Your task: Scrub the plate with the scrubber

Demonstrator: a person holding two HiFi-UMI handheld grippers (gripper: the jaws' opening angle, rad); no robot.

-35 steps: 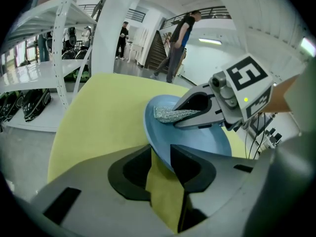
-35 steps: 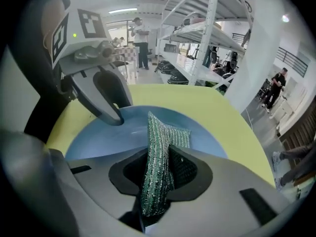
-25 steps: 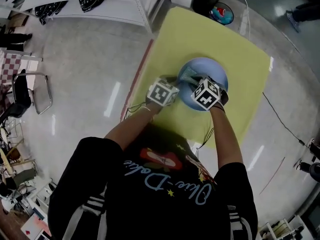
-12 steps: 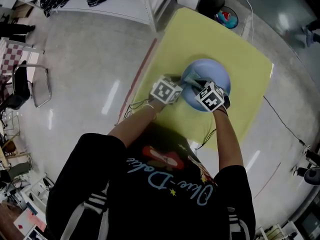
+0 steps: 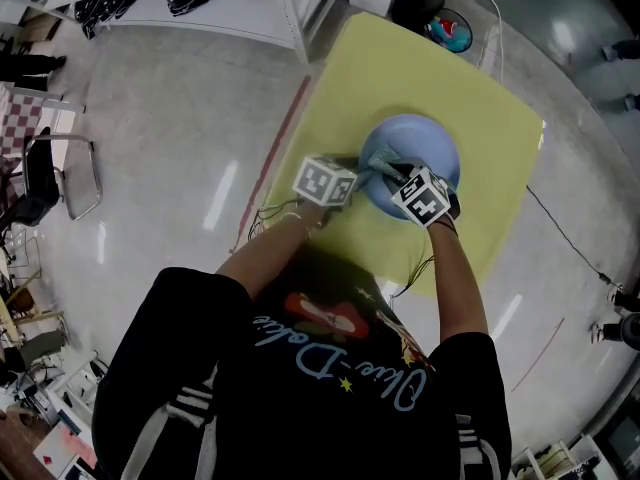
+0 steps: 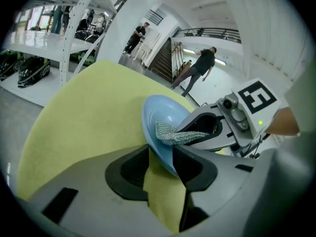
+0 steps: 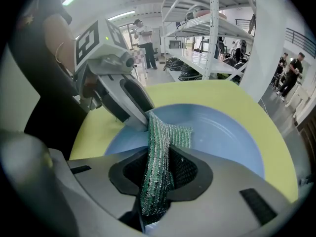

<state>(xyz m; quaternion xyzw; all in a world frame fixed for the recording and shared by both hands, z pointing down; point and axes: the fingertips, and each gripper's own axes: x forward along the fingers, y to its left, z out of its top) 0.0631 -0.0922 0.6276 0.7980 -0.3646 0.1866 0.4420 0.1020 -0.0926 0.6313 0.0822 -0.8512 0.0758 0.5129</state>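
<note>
- A blue plate lies on a yellow worktop, roughly in the middle of it. Both grippers meet at the side of the plate nearest the person.
- The left gripper comes at the plate from the plate's left edge.
- Its fingers are spread and have just been opening. The plate's rim stands between them, close against the right-hand finger. A strip of yellow worktop shows on the other side of the rim, so the plate is not pinched.
- The right gripper points steeply down over the plate.
- Its fingers are pinching a green and silver mesh scrubber, which runs between them as a folded strip.
- The free end of the scrubber lies on the inner surface of the plate, toward its left side. It sits right at the tip of the left gripper, but whether the two touch cannot be told.
- In the head view the person's forearms reach forward side by side, and the two grippers sit close together over the plate's edge.
- A pale glossy floor surrounds the worktop.
- A black bin stands past the worktop's far corner.
- White shelves run along the upper left.
- A chair stands well apart at the left.
</note>
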